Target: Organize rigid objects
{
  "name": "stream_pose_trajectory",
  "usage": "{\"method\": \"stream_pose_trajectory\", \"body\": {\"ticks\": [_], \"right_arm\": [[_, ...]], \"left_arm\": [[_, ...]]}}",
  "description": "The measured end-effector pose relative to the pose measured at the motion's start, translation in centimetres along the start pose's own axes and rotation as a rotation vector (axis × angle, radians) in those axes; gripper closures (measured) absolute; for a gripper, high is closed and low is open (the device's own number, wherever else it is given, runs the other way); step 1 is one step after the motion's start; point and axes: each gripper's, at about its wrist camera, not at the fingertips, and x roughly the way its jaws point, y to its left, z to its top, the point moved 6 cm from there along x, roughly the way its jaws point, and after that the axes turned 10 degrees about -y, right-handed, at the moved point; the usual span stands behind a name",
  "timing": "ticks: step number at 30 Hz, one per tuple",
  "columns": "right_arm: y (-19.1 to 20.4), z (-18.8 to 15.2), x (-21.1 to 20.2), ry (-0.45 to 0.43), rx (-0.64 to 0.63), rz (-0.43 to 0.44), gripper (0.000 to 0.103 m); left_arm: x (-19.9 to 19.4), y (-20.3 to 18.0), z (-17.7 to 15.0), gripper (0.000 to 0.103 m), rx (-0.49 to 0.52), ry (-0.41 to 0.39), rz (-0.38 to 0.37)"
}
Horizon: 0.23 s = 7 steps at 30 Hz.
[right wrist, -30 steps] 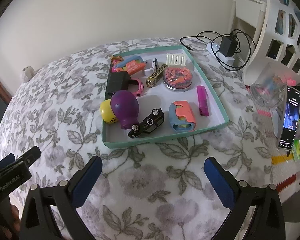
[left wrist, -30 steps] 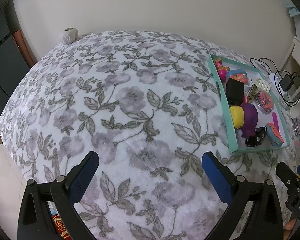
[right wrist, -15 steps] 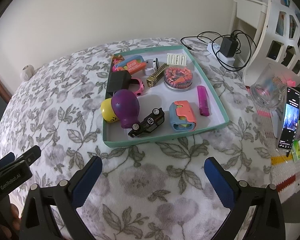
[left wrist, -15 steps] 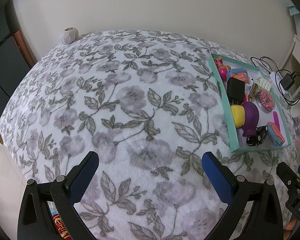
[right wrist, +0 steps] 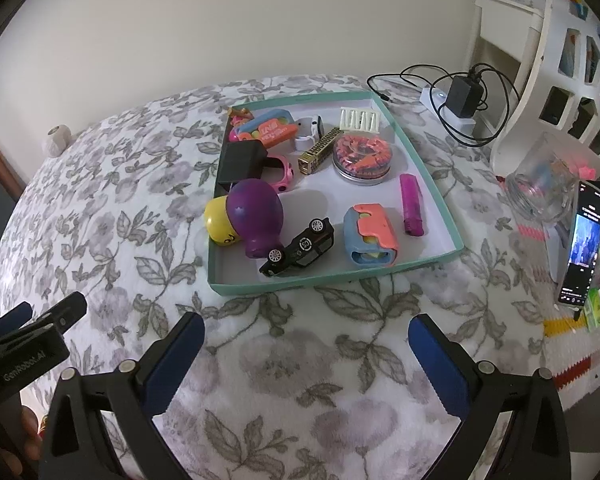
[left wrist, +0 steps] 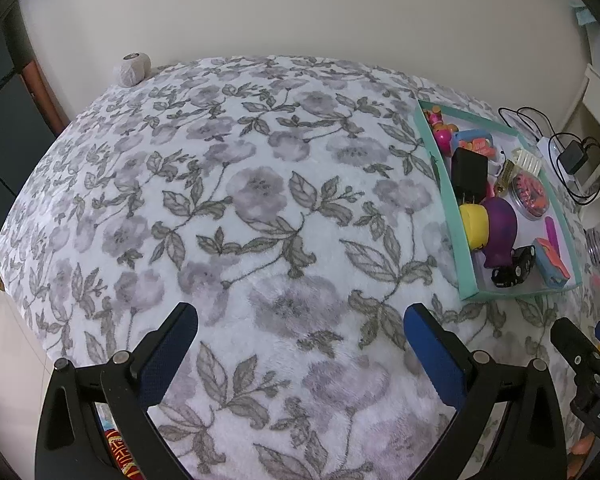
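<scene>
A teal tray (right wrist: 436, 184) sits on the floral blanket, also at the right of the left wrist view (left wrist: 444, 184). It holds a purple toy (right wrist: 256, 212), a yellow ball (right wrist: 218, 220), a black toy car (right wrist: 300, 246), a blue-orange case (right wrist: 370, 236), a pink lighter (right wrist: 411, 204), a round tin (right wrist: 362, 154), a black block (right wrist: 240, 162) and other small items. My right gripper (right wrist: 306, 336) is open and empty, just in front of the tray. My left gripper (left wrist: 300, 328) is open and empty over bare blanket, left of the tray.
A ball of yarn (left wrist: 132, 70) lies at the blanket's far left corner. A charger with cables (right wrist: 464, 94), a glass jar (right wrist: 540, 192), a phone (right wrist: 584, 240) and a white shelf (right wrist: 560, 60) stand to the right of the tray.
Both views have drifted slightly; the tray sits a little farther off in each. Both grippers stay open and empty.
</scene>
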Motion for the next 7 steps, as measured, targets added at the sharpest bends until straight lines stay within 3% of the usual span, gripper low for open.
{"method": "stream_pose_trajectory", "body": {"ticks": [7], "right_arm": [[0.02,-0.03,0.14,0.003,-0.002,-0.002,0.0]], "left_arm": [[-0.09,-0.11,0.11,0.0,0.011,-0.005,-0.01]]}}
